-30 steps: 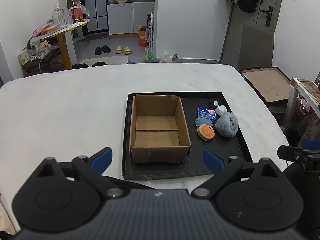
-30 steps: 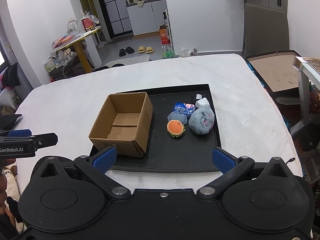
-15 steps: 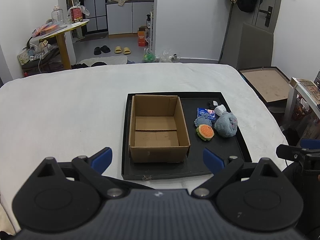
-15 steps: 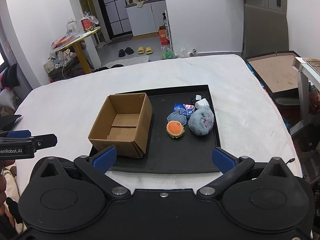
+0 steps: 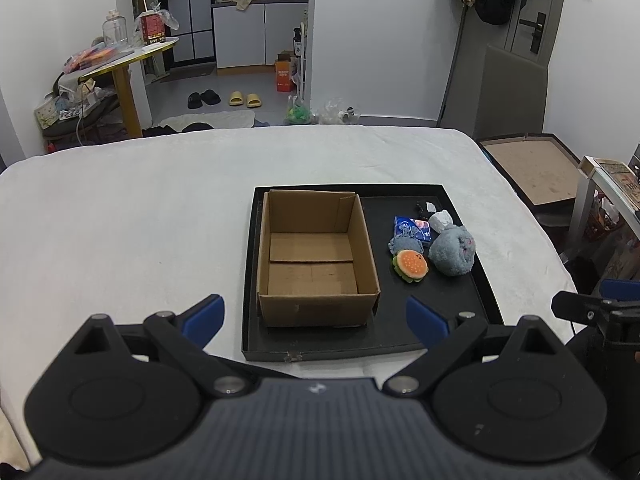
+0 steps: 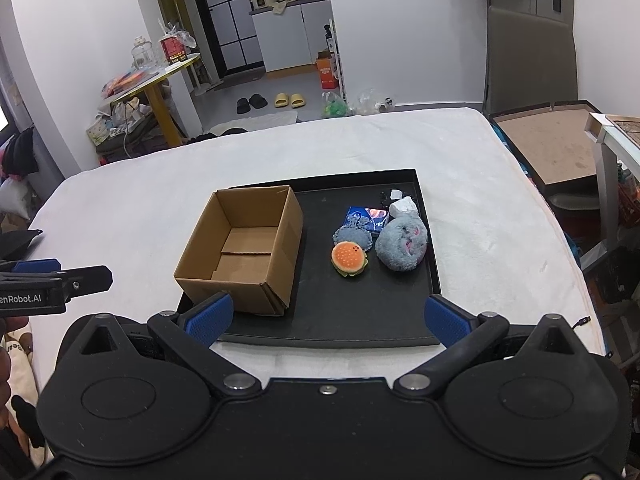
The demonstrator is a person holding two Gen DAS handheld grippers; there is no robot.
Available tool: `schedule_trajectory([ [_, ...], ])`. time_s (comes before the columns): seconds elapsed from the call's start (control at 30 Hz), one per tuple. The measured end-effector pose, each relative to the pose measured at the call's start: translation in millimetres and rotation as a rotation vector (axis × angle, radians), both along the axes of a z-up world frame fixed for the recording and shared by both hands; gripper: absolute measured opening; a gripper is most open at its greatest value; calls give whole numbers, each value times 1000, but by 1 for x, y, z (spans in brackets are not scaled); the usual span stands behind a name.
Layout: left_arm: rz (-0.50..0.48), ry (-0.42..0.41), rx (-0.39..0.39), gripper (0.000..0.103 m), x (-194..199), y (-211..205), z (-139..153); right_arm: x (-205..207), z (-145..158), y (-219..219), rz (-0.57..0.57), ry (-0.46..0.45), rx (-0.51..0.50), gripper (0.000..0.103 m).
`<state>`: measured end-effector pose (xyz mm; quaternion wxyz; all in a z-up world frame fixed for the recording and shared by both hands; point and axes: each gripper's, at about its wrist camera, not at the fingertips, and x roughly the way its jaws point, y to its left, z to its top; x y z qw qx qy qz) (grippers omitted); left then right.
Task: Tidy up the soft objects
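An empty open cardboard box [image 5: 316, 264] [image 6: 244, 248] stands on the left half of a black tray [image 5: 440, 332] [image 6: 360, 320]. On the tray's right half lie a burger plush [image 5: 411, 265] [image 6: 349, 259], a grey-blue round plush [image 5: 454, 251] [image 6: 401, 243], a small grey-blue plush [image 5: 405, 244] [image 6: 353, 234], a blue packet [image 5: 412, 226] [image 6: 370, 215] and a white crumpled piece [image 5: 440, 220] [image 6: 404, 206]. My left gripper [image 5: 315, 320] is open and empty, near the tray's front edge. My right gripper [image 6: 327, 320] is open and empty, also at the front edge.
The tray sits on a white cloth-covered surface [image 5: 120, 220]. A low side table [image 5: 616, 184] and a flat brown board [image 5: 536, 168] stand to the right. Small dark bits [image 6: 386, 198] lie at the tray's far right corner.
Both grippers have crept slightly forward toward the tray. Both stay open and empty. Nothing on the tray has moved.
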<state>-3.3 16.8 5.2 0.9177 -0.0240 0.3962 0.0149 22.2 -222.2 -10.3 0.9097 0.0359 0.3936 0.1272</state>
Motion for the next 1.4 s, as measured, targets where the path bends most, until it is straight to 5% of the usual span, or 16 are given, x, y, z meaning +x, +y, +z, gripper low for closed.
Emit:
schedule_trajectory([
  [0.63,21,29,-4,97,30,2,-6,20,-4,3,26,13,11,103],
  [1.4,133,79,-26,96,100,29,-43,94,-43,-6,-20,89,41,103],
])
